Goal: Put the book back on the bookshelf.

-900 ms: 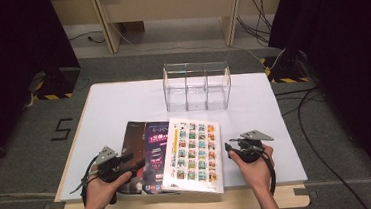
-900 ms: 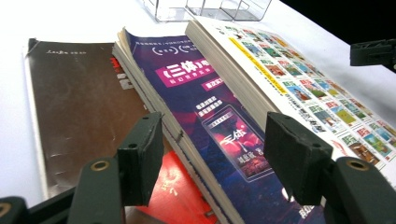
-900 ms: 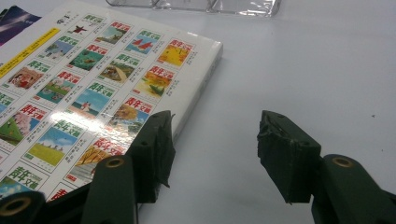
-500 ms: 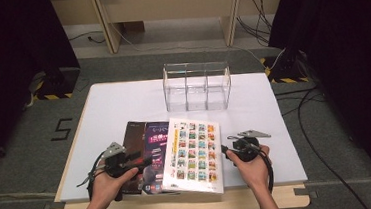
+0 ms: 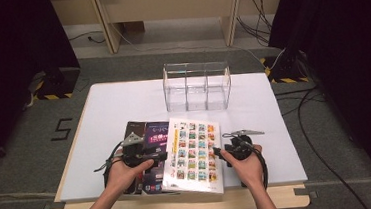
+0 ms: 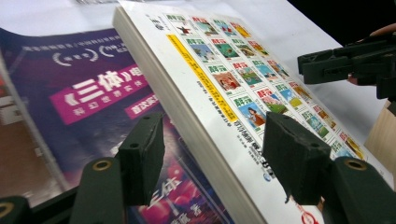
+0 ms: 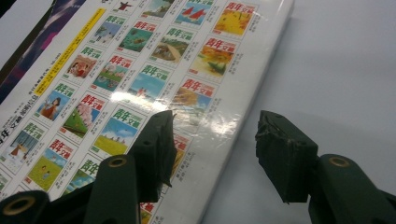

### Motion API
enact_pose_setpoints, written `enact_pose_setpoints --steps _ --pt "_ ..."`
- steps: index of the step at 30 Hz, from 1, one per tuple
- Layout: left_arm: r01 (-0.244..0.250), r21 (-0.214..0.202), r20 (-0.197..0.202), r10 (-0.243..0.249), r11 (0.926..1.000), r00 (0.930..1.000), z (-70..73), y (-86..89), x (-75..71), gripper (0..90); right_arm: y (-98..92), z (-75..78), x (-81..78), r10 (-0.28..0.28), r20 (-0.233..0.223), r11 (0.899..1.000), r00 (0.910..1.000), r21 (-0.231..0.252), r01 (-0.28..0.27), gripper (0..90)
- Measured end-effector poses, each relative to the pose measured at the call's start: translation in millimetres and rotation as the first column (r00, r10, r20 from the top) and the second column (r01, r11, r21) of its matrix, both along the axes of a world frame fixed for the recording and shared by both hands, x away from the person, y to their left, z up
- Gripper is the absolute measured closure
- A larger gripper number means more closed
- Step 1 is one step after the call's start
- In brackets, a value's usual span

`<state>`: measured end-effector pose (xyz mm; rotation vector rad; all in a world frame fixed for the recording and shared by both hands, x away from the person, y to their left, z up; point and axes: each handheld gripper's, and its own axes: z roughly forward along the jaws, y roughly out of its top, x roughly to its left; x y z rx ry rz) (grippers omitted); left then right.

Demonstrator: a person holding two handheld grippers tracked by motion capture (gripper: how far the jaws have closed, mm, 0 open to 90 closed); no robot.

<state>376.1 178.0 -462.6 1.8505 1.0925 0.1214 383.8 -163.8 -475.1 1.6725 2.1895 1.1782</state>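
1. While both your hands have closed in since a moment ago, the white book (image 5: 193, 154) lies at six o'clock on the bench (image 5: 123, 104), overlapping the purple magazine (image 5: 153, 139).
2. Your left gripper (image 6: 212, 161) and right gripper (image 7: 212, 154) straddle its opposite edges, jaws wide, gripping nothing; a two-sided lift looks next.

the purple magazine (image 6: 88, 93) cover reads "三体" in white, and the floor (image 5: 36, 146) bears a "5".

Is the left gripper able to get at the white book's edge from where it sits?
Probably yes: the left gripper is open astride the white book edge, with nothing between.
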Motion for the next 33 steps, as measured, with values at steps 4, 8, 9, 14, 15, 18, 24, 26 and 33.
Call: enact_pose_setpoints --steps 4,8,9,14,15,18,24,26,33 --pt "0.010 0.003 -0.025 -0.010 0.9999 0.9996 -2.9 -8.7 5.1 39.2 4.6 -4.1 2.7 0.020 -0.036 0.999 0.9991 0.030 -0.018 45.1" --pt "0.010 -0.003 -0.042 -0.010 0.9999 0.9991 -5.5 -14.1 9.8 40.5 6.5 -6.0 4.4 0.008 -0.051 0.999 0.9987 0.033 -0.006 43.4" --pt "0.010 0.004 -0.043 -0.010 0.9999 0.9990 -6.3 -15.1 10.9 40.9 6.1 -6.5 5.3 0.007 -0.054 0.999 0.9985 0.038 -0.005 42.9" --pt "-0.003 0.015 -0.060 0.004 0.9999 0.9982 -9.4 -17.4 14.1 43.5 8.1 -6.7 7.6 0.006 -0.063 0.999 0.9980 0.035 -0.003 41.9" --pt "-0.003 0.018 -0.065 0.004 0.9998 0.9979 -10.1 -17.3 14.4 44.3 8.0 -6.5 8.0 0.007 -0.065 0.999 0.9979 0.035 -0.005 42.0" --pt "-0.012 0.007 -0.085 0.013 0.9999 0.9963 -11.9 -16.5 14.8 46.3 8.7 -7.7 10.5 0.014 -0.060 0.999 0.9981 0.050 -0.011 43.3" --pt "-0.051 -0.009 -0.114 0.050 0.9987 0.9922 -13.4 -10.5 17.1 49.5 15.9 -8.0 13.3 0.008 -0.059 0.998 0.9982 0.056 -0.005 43.2" --pt "-0.064 -0.015 -0.127 0.062 0.9979 0.9900 -14.4 -10.2 17.9 50.6 16.6 -8.0 13.1 0.006 -0.059 0.998 0.9983 0.056 -0.002 43.3" --pt "-0.135 -0.045 -0.169 0.126 0.9898 0.9776 -9.9 -10.4 17.5 56.0 18.1 -8.3 11.7 -0.004 -0.052 0.999 0.9986 0.054 0.007 43.4"
